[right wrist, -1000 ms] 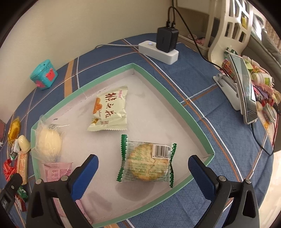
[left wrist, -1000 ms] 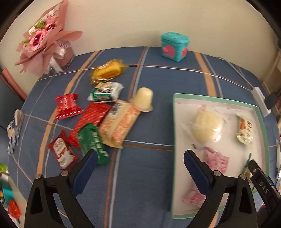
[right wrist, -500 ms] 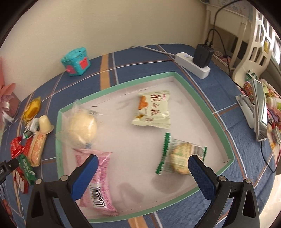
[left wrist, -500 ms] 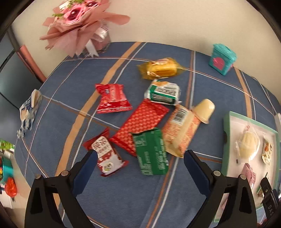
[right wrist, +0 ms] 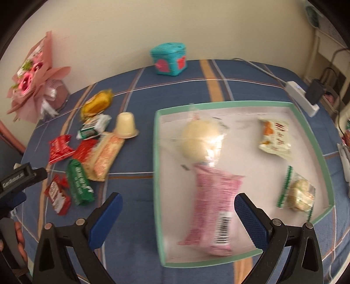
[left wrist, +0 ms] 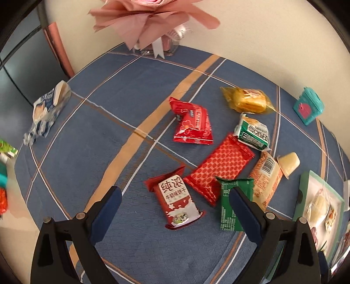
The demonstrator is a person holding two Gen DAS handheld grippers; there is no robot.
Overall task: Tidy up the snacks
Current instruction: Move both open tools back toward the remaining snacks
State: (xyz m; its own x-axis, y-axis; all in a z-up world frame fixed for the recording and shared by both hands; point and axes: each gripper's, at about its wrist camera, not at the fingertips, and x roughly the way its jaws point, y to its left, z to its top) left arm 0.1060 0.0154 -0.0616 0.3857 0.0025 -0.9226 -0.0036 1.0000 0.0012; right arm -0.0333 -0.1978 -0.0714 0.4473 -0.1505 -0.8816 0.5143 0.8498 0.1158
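Observation:
Loose snacks lie on the blue cloth: a red-and-white milk biscuit pack (left wrist: 176, 202), a green pack (left wrist: 233, 205), a red patterned pack (left wrist: 221, 167), a red pouch (left wrist: 192, 124), an orange pack (left wrist: 265, 181), a jelly cup (left wrist: 288, 163), a green-white pack (left wrist: 253, 133) and a yellow cake (left wrist: 247, 101). My left gripper (left wrist: 175, 196) is open and empty, just above the milk biscuit pack. My right gripper (right wrist: 178, 203) is open and empty over the near left edge of the green-rimmed tray (right wrist: 156, 153), which holds a pink pack (right wrist: 214, 205), a bun (right wrist: 202, 137) and two more snacks.
A pink bouquet (left wrist: 151, 19) stands at the back by the wall. A teal box (left wrist: 308, 107) sits at the back right. A blue-white packet (left wrist: 47, 109) lies at the left table edge. A power strip with charger (right wrist: 304, 98) lies beyond the tray.
My left gripper has swung left from the tray to above the loose snacks and come closer to them. My right gripper has swung left, bringing the snack pile into view.

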